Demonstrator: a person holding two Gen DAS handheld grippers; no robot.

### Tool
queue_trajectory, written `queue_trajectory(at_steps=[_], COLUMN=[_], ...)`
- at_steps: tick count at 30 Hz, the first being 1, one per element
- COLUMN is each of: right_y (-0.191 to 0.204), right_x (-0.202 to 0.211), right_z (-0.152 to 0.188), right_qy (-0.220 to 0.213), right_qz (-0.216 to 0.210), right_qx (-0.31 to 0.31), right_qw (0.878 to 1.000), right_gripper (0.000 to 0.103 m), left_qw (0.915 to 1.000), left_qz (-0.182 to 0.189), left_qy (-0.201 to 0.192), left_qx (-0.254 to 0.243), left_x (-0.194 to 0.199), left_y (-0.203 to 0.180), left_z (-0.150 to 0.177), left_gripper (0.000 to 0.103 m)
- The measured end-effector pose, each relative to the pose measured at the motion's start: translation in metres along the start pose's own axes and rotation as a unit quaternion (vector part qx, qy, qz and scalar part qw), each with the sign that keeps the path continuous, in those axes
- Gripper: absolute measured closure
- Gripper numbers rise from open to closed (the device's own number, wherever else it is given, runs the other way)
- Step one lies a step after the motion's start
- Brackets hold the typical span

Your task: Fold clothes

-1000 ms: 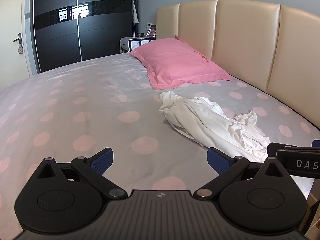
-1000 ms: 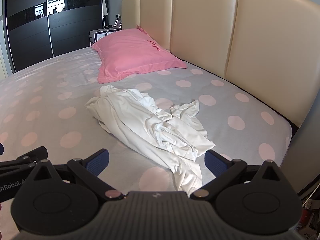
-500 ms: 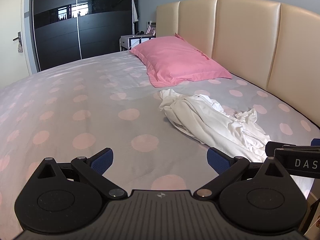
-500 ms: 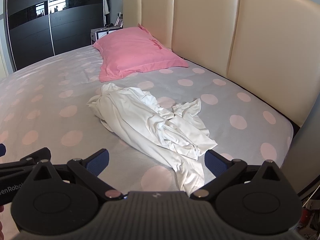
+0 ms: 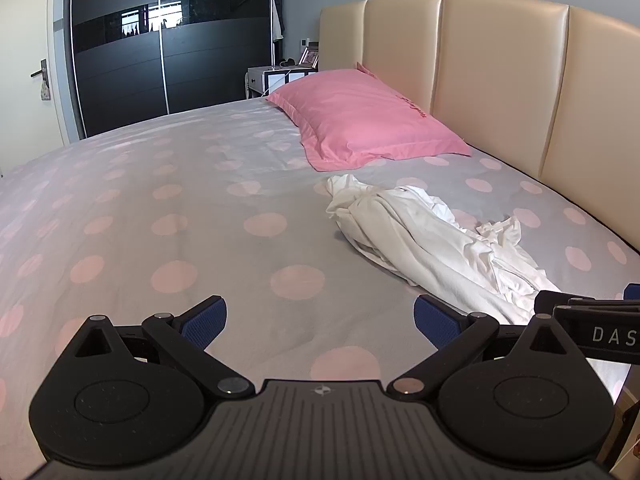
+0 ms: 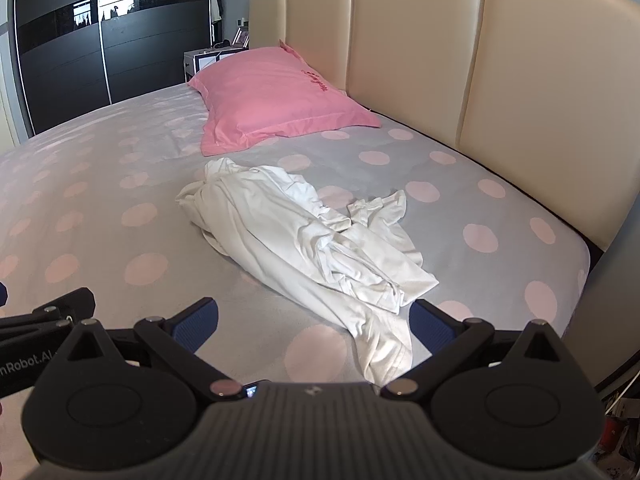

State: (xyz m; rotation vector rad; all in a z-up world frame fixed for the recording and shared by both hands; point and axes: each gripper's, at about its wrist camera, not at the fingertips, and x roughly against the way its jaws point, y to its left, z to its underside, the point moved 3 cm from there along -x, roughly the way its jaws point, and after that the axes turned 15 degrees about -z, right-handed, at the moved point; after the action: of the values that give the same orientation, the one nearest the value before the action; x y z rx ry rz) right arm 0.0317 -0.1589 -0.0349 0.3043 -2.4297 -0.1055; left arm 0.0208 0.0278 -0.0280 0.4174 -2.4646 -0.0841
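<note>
A crumpled white garment [image 6: 304, 240] lies in a long heap on the grey bed sheet with pink dots [image 6: 100, 208]; it also shows in the left wrist view [image 5: 432, 240]. My right gripper [image 6: 312, 316] is open and empty, with the garment's near end lying between its blue fingertips [image 6: 430, 322]. My left gripper [image 5: 320, 318] is open and empty above bare sheet [image 5: 180, 240], to the left of the garment. The right gripper's side [image 5: 592, 322] shows at the left wrist view's right edge.
A pink pillow [image 6: 272, 100] lies beyond the garment against the cream padded headboard [image 6: 460, 72]. A dark sliding wardrobe [image 5: 160, 48] and a small bedside table [image 5: 276, 78] stand past the bed. The bed's right edge [image 6: 580, 280] drops off near the right gripper.
Both grippers have crept slightly forward and down toward the garment, which now sits a little lower in the views. Both stay open.
</note>
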Motion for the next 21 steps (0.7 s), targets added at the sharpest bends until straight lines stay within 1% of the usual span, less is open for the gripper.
queue_trajectory(at_steps=[6,11,14,17,19,20,21], right_y=[-0.004,-0.011,-0.013,-0.019,-0.025,-0.029,-0.033], right_x=[-0.002,-0.011,-0.023,-0.039,-0.054,-0.062,-0.069], right_z=[0.001,-0.007,-0.019,-0.031,-0.037,-0.039,-0.040], right_qy=[0.003,0.018,0.032,0.048,0.059,0.065,0.070], right_qz=[-0.006,-0.027,-0.034,-0.042,-0.037,-0.035,-0.034], right_qx=[-0.013,-0.025,-0.017,-0.007,0.004,0.009,0.012], right_qw=[1.000,0.999,0.999,0.998,0.998,0.997,0.997], right_gripper=[0.001,0.001,0.001,0.002,0.009,0.016,0.020], left_qw=[1.0000,0.9992,0.9985,0.9978,0.9971,0.9967,0.9963], left_qz=[0.004,0.033,0.048,0.061,0.070,0.075,0.079], left_qy=[0.006,0.022,0.028,0.024,0.021,0.020,0.018], left_qx=[-0.006,0.001,-0.001,-0.012,-0.020,-0.024,-0.028], left_x=[-0.004,-0.015,-0.026,-0.038,-0.046,-0.050,-0.053], left_y=[0.000,0.001,-0.002,-0.013,-0.022,-0.026,-0.030], left_z=[0.001,-0.005,-0.015,-0.028,-0.037,-0.041,-0.045], left_gripper=[0.001,0.001,0.003,0.005,0.007,0.008,0.008])
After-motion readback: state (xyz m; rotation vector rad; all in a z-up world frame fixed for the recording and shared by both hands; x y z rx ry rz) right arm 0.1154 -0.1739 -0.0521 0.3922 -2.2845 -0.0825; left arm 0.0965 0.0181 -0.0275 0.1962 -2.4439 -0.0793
